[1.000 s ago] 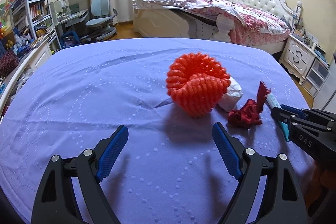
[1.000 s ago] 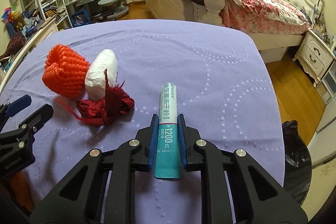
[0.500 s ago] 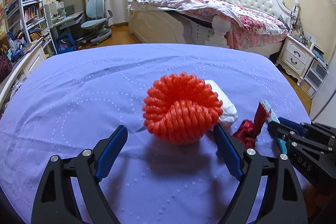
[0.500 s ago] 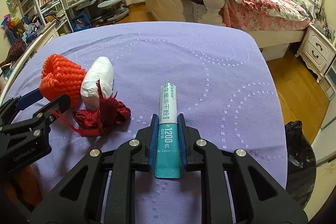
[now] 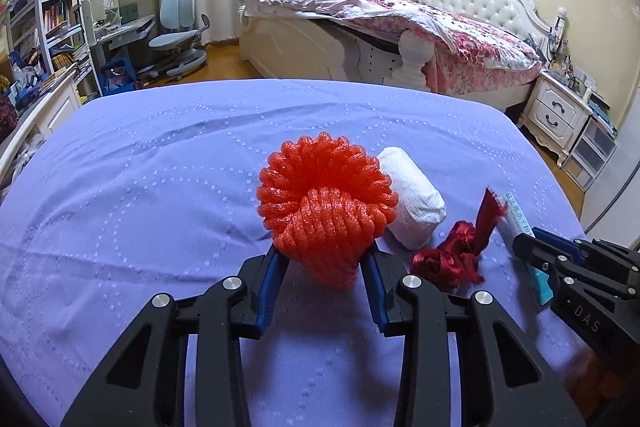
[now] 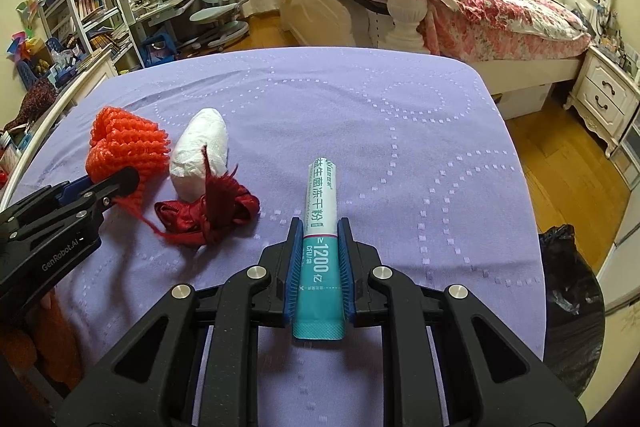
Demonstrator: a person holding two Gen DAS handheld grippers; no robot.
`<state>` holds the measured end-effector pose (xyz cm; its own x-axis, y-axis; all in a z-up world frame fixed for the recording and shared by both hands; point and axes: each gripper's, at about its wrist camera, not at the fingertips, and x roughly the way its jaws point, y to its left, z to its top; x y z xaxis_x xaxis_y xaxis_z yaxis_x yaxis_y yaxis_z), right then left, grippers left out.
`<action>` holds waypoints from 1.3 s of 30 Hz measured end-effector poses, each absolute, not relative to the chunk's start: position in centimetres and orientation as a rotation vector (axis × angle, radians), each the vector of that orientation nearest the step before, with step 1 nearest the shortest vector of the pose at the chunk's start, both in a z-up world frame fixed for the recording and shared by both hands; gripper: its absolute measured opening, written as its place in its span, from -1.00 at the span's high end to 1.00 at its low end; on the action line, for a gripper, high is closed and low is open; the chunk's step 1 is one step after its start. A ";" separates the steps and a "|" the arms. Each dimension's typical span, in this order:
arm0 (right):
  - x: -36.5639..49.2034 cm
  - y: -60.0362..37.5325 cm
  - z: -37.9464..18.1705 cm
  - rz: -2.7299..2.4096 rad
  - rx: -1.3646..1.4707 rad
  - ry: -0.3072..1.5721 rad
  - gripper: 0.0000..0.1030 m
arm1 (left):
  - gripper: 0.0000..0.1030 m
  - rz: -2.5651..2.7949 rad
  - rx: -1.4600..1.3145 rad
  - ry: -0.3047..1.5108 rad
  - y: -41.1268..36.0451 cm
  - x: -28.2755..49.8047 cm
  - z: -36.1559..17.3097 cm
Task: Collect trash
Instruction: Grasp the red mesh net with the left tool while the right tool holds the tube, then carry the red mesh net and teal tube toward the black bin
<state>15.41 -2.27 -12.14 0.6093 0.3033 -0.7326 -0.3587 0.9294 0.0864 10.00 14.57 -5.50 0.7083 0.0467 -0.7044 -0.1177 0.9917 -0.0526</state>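
Observation:
An orange foam net [image 5: 324, 195] lies on the purple-covered table [image 5: 160, 187]. My left gripper [image 5: 324, 261] has its jaws closing on the net's near end, and the blue pads press its sides. A crumpled white tissue [image 5: 412, 199] touches the net's right side, with a dark red ribbon bundle [image 5: 452, 259] beside it. My right gripper [image 6: 320, 239] is shut on a teal-and-white stick sachet [image 6: 322, 203], held just above the cloth. From the right wrist view the net [image 6: 128, 143], tissue [image 6: 200, 151] and ribbon [image 6: 212, 207] sit to the left.
A black trash bag [image 6: 568, 299] stands on the wooden floor past the table's right edge. Beyond the table are a bed [image 5: 400, 27], a nightstand [image 5: 560, 111], a desk chair [image 5: 180, 27] and bookshelves [image 5: 48, 7].
My left gripper went forward until its wide jaws flanked the orange net, then closed onto it. The right gripper stayed put with the sachet.

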 end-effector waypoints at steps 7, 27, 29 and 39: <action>12.8 -3.2 -11.6 0.392 -0.062 0.815 0.67 | 0.35 0.073 -0.096 0.760 13.6 7.4 -4.8; 5.1 -11.9 -9.8 0.267 0.020 0.734 0.67 | 0.37 -0.120 -0.037 0.701 3.2 2.7 -2.7; 4.6 -13.4 -9.8 0.234 0.033 0.728 0.67 | 0.37 -0.138 -0.027 0.697 2.0 2.6 -2.6; 3.8 -19.6 -10.2 0.105 0.069 0.707 0.66 | 0.37 -0.245 0.014 0.718 -4.1 4.2 -3.4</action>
